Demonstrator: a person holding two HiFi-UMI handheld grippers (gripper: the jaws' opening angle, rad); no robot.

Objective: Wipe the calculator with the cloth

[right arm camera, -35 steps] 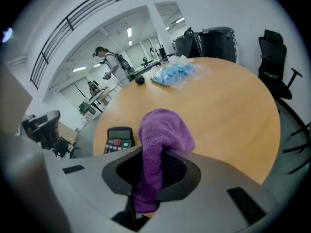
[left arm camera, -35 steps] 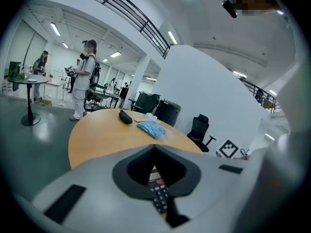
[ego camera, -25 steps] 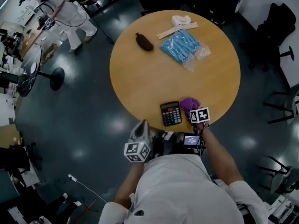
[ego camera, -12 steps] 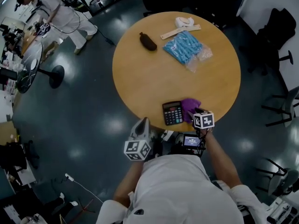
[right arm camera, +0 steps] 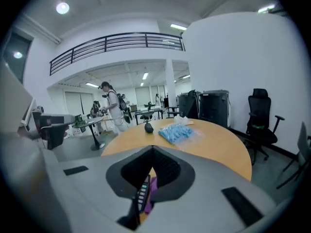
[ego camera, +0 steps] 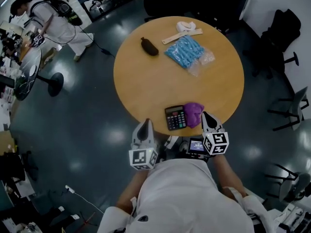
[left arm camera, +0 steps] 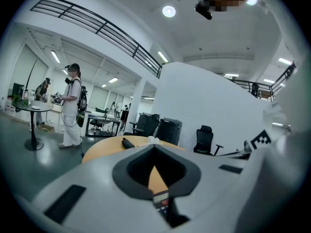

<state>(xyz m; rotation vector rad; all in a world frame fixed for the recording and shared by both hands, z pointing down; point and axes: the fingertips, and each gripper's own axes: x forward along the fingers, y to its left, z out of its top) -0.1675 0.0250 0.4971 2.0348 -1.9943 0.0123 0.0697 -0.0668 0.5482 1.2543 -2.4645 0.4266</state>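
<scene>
A black calculator (ego camera: 175, 118) lies at the near edge of the round wooden table (ego camera: 146, 84). A crumpled purple cloth (ego camera: 193, 113) sits touching its right side. My right gripper (ego camera: 206, 116) hovers just right of the cloth, near the table's edge. Its jaws have just closed and hold nothing. In the right gripper view the calculator (right arm camera: 142, 194) and the cloth (right arm camera: 152, 183) show through the opening below the right gripper (right arm camera: 153, 147). My left gripper (ego camera: 145, 124) is shut and empty, off the table's near-left edge. Under the left gripper (left arm camera: 155, 145) a sliver of the calculator (left arm camera: 161, 201) shows.
At the table's far side lie a blue plastic packet (ego camera: 186, 50), a dark pouch (ego camera: 149, 46), a wooden ruler (ego camera: 182, 34) and a white object (ego camera: 186, 25). Office chairs (ego camera: 286, 106) stand to the right. A person in white (ego camera: 51, 16) stands far left by a small round table.
My right gripper has come off the cloth, risen and drawn back towards my body. The cloth stays beside the calculator. The left gripper has risen a little.
</scene>
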